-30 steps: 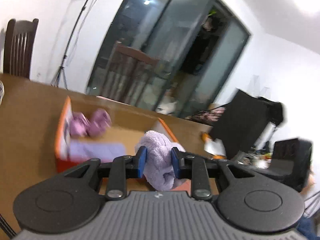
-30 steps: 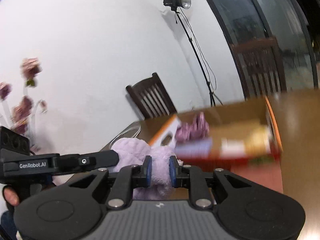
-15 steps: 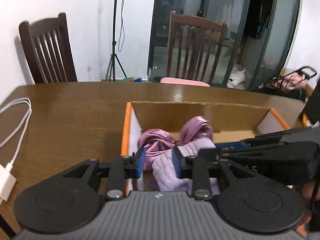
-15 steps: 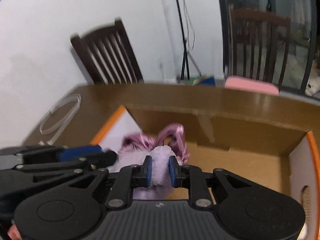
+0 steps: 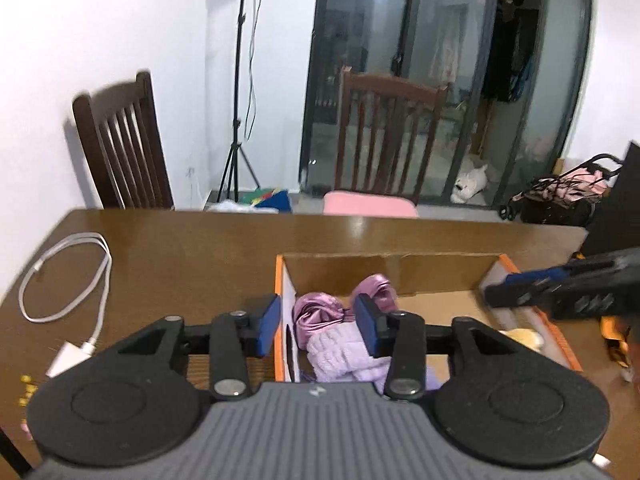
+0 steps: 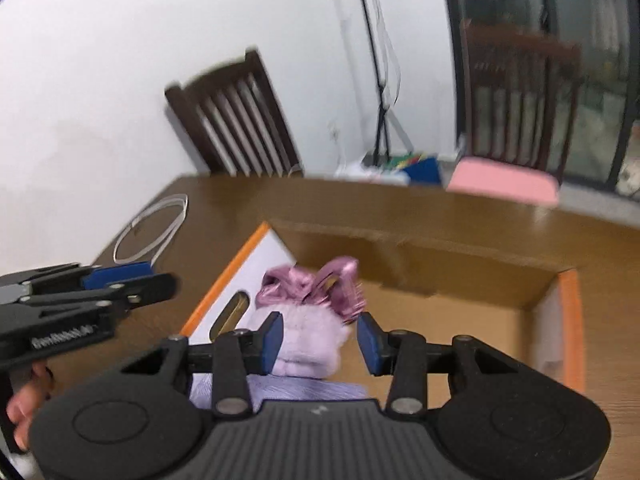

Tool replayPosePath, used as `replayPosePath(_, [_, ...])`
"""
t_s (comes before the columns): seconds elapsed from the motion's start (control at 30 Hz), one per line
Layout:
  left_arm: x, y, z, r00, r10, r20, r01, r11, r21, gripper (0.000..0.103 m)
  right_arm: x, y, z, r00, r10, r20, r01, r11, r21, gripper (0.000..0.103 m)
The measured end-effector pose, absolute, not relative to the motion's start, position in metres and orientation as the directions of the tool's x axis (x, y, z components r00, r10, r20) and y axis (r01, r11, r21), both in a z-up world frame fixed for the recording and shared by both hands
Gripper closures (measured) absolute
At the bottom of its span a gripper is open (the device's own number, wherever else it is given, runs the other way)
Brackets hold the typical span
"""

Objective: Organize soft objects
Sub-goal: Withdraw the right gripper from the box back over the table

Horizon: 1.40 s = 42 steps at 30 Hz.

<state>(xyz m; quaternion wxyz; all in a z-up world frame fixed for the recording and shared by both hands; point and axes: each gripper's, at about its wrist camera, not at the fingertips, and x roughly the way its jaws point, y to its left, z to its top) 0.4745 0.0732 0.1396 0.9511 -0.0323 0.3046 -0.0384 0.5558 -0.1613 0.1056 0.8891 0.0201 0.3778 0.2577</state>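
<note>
Left wrist view: the left gripper [image 5: 316, 326] stands with its blue pads wide apart and nothing between them in contact. It hangs above the near left corner of the cardboard box [image 5: 392, 266], one finger outside the orange-edged left wall, the other over the interior. Inside the box, against that left wall, lies a fluffy lavender cloth [image 5: 344, 356]; a shiny pink satin item [image 5: 320, 312] sits just behind it, touching it. A pale yellow soft object [image 5: 522, 336] lies near the box's right wall, partly hidden. The right gripper [image 5: 496, 294] enters from the right edge above that wall; its opening cannot be judged from this angle. The box rests on a brown wooden table [image 5: 192, 256], where a coiled white cable [image 5: 68, 276] with its adapter lies well to the left. Two dark wooden chairs stand beyond the table.

Right wrist view: the right gripper [image 6: 320, 338] is likewise spread wide, holding nothing. The lavender cloth [image 6: 310, 340] lies below and between the pads, inside the box [image 6: 440, 252] at its left end, with the pink satin item [image 6: 316, 284] directly behind it. The left gripper [image 6: 132, 280] shows at the left edge, above the table [image 6: 480, 216] just outside the box wall. The cable [image 6: 154, 228] lies beyond it.
</note>
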Motion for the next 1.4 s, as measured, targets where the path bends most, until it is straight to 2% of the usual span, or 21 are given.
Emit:
replayPosePath(0.03, [0.462, 0.073, 0.15, 0.817, -0.107, -0.566, 0.068, 0.994, -0.089, 0.053, 0.544, -0.177, 0.119, 0.601, 0.469, -0.647, -0.436, 0.871, 0.227, 0.063])
replayPosePath(0.1, [0.434, 0.069, 0.166, 0.841, -0.107, -0.53, 0.079, 0.994, -0.075, 0.034, 0.522, -0.207, 0.141, 0.632, 0.459, -0.624, -0.425, 0.879, 0.216, 0.063])
replayPosePath(0.17, [0.401, 0.065, 0.176, 0.873, -0.103, -0.477, 0.095, 0.995, -0.041, 0.028, 0.492, -0.243, 0.161, 0.68, 0.45, -0.579, -0.415, 0.887, 0.202, 0.063])
replayPosePath(0.27, [0.359, 0.058, 0.188, 0.891, -0.102, -0.443, 0.107, 0.994, -0.014, 0.027, 0.447, -0.298, 0.177, 0.727, 0.441, -0.526, -0.388, 0.896, 0.216, 0.06])
replayPosePath(0.47, [0.293, 0.04, 0.194, 0.923, -0.076, -0.376, 0.094, 0.995, 0.028, 0.022, 0.386, -0.356, 0.183, 0.767, 0.411, -0.493, -0.341, 0.911, 0.231, 0.059])
replayPosePath(0.57, [0.253, 0.033, 0.181, 0.94, -0.06, -0.337, 0.074, 0.997, 0.028, 0.02, 0.344, -0.368, 0.181, 0.804, 0.401, -0.44, -0.352, 0.916, 0.192, 0.055])
replayPosePath(0.6, [0.237, 0.032, 0.175, 0.947, -0.052, -0.316, 0.066, 0.997, 0.032, 0.018, 0.328, -0.371, 0.178, 0.817, 0.401, -0.415, -0.36, 0.916, 0.177, 0.05])
replayPosePath(0.67, [0.204, 0.025, 0.159, 0.963, -0.037, -0.268, 0.048, 0.998, 0.034, 0.013, 0.29, -0.374, 0.167, 0.834, 0.408, -0.372, -0.379, 0.913, 0.151, 0.047])
replayPosePath(0.83, [0.13, 0.012, 0.109, 0.981, -0.014, -0.195, 0.021, 0.999, 0.035, 0.005, 0.202, -0.367, 0.115, 0.856, 0.41, -0.314, -0.412, 0.909, 0.062, 0.041])
replayPosePath(0.93, [0.093, 0.008, 0.072, 0.98, 0.011, -0.201, -0.012, 1.0, -0.005, 0.003, 0.153, -0.365, 0.075, 0.864, 0.399, -0.306, -0.41, 0.912, 0.032, 0.031])
replayPosePath(1.07, [0.061, 0.009, 0.033, 0.962, 0.026, -0.273, -0.04, 0.998, -0.045, 0.002, 0.101, -0.366, 0.028, 0.883, 0.367, -0.293, -0.366, 0.929, 0.062, 0.02])
replayPosePath(1.17, [0.058, 0.011, 0.027, 0.951, 0.009, -0.308, -0.02, 0.999, -0.033, 0.002, 0.079, -0.373, 0.004, 0.883, 0.353, -0.309, -0.325, 0.935, 0.14, 0.018])
replayPosePath(1.23, [0.059, 0.012, 0.03, 0.957, 0.036, -0.289, -0.048, 0.998, -0.033, 0.001, 0.072, -0.375, -0.008, 0.876, 0.353, -0.329, -0.312, 0.934, 0.174, 0.017])
replayPosePath(1.4, [0.066, 0.018, 0.027, 0.951, 0.043, -0.306, -0.062, 0.997, -0.055, 0.001, 0.065, -0.381, -0.017, 0.882, 0.316, -0.348, -0.277, 0.948, 0.157, 0.015])
